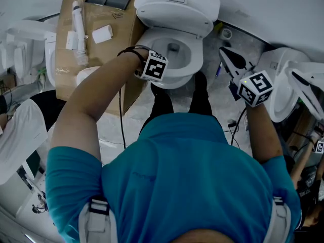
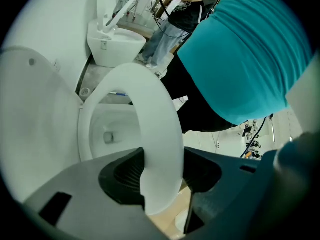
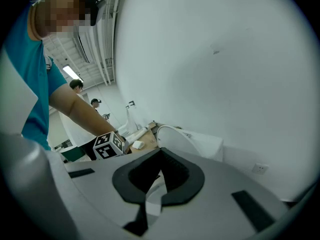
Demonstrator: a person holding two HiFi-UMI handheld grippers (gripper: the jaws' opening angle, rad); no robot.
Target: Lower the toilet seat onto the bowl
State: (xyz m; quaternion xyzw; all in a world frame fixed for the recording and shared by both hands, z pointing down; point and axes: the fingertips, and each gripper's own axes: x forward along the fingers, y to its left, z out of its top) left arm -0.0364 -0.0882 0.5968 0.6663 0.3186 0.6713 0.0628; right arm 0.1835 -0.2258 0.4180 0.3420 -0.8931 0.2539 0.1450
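The white toilet (image 1: 172, 80) stands at the top middle of the head view with its lid (image 1: 174, 15) raised against the tank. The seat ring (image 1: 190, 59) lies low over the bowl. My left gripper (image 1: 154, 67) is at the bowl's near left rim. In the left gripper view the seat's rim (image 2: 160, 129) runs between the jaws of my left gripper (image 2: 162, 171), and a thin gap shows beside the right pad (image 2: 200, 171). My right gripper (image 1: 229, 58) hangs to the right of the toilet, away from it. Its jaws (image 3: 160, 154) meet at the tips with nothing in them.
A cardboard sheet (image 1: 96, 34) with loose toilet parts lies left of the toilet. Other toilets stand at the right (image 1: 283, 85) and far left (image 1: 20, 49). A person in white (image 1: 20, 130) stands at the left. A black cable (image 1: 121, 120) crosses the floor.
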